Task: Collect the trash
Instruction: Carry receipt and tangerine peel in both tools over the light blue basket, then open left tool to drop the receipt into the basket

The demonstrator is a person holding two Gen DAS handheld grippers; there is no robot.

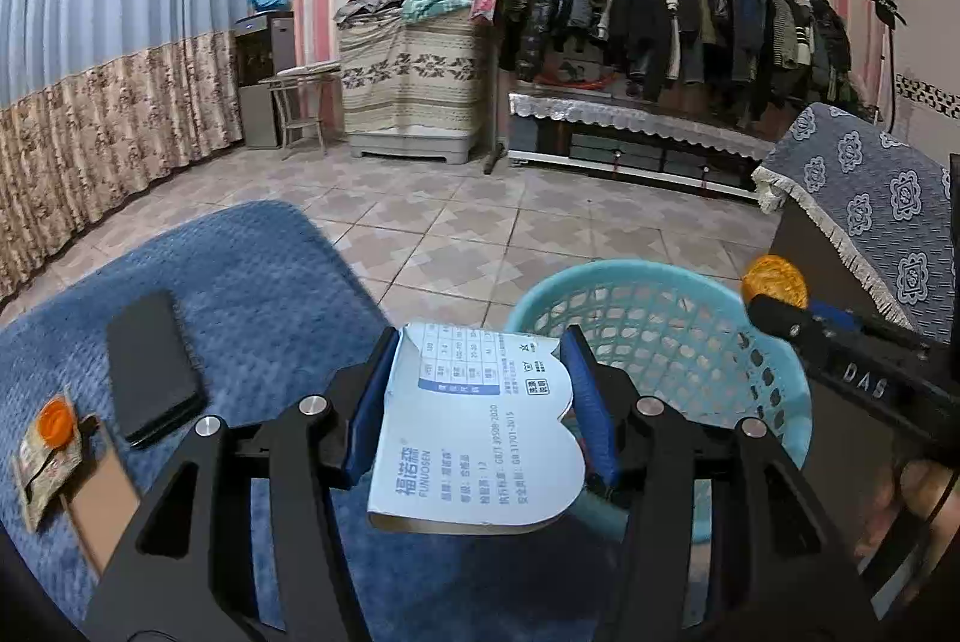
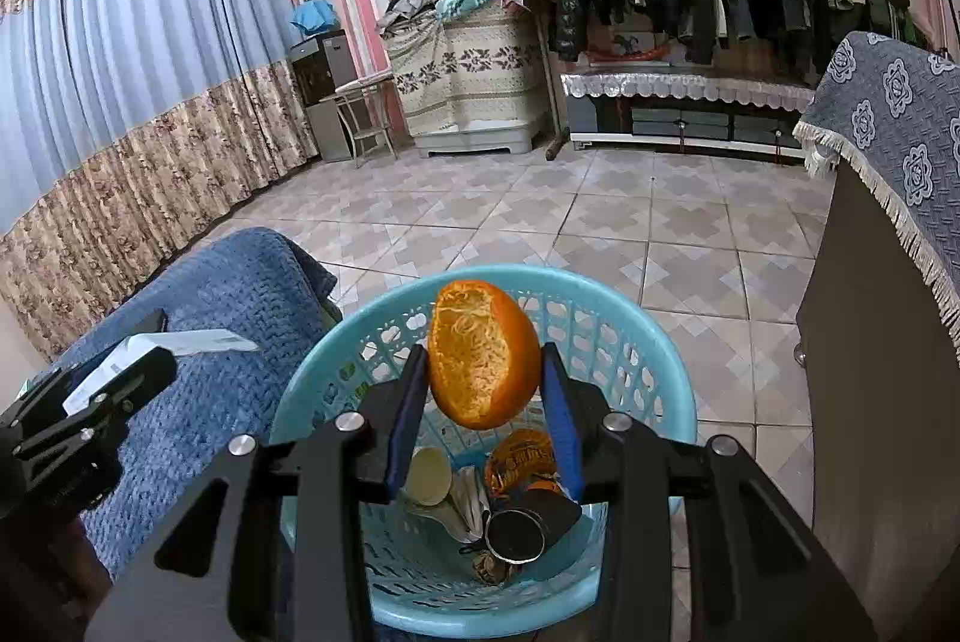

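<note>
Left gripper (image 1: 480, 390): we see it clamped on a white paper tag (image 1: 480, 432) with blue print and a curled edge, held over the blue blanket (image 1: 252, 282), left of the basket (image 1: 774, 390).
Right gripper (image 2: 483, 390): we see it pinching an orange peel (image 2: 480, 360), pithy inside facing us, above the light-blue mesh basket (image 2: 660, 378).
Basket contents: wrappers and other scraps.
</note>
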